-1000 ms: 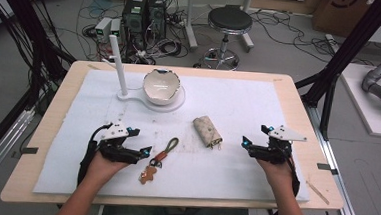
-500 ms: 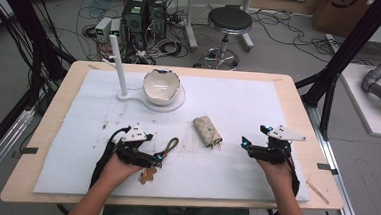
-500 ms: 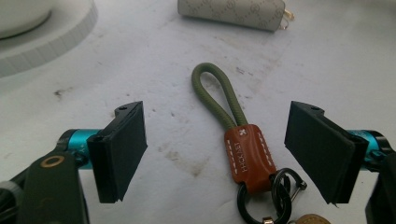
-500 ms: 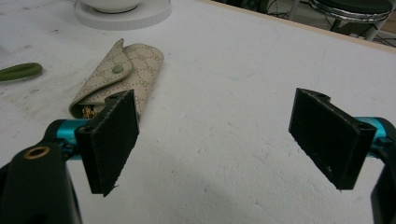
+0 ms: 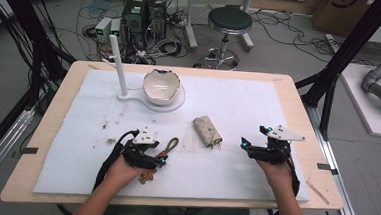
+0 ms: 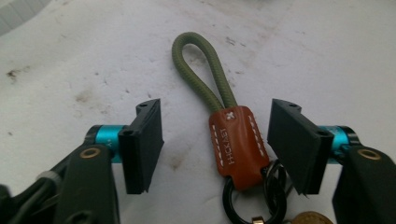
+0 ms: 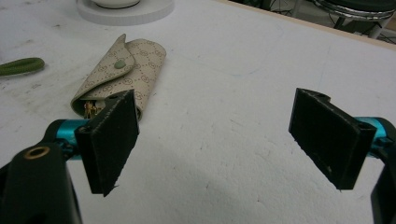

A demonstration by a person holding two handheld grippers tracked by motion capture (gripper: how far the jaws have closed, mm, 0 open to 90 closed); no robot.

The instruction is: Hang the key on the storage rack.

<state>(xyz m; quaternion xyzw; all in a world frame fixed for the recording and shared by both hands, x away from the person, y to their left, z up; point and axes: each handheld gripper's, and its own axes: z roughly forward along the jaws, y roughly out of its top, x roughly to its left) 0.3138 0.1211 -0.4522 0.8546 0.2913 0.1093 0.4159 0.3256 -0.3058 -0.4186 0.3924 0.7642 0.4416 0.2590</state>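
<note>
A keychain lies on the white mat: an olive cord loop [image 6: 201, 70] joined to a brown leather tab [image 6: 238, 145], with black rings and a brass piece below it. My left gripper [image 6: 215, 149] is open, its two jaws standing either side of the leather tab without touching it; in the high view that left gripper [image 5: 159, 158] sits over the keychain [image 5: 170, 146]. A beige patterned key pouch [image 5: 207, 130] lies mid-table, snap flap shut [image 7: 122, 69]. Right of it my right gripper [image 5: 245, 144] hovers open and empty [image 7: 215, 140].
A white bowl [image 5: 162, 86] rests on a white stand base with an upright post [image 5: 117, 64] at the back left. The white mat [image 5: 238, 105] covers most of the wooden table [image 5: 298, 109]. Racks, cables and a stool stand beyond the far edge.
My left gripper has moved right across the mat to the keychain and now straddles its leather tab. The right gripper has stayed in place.
</note>
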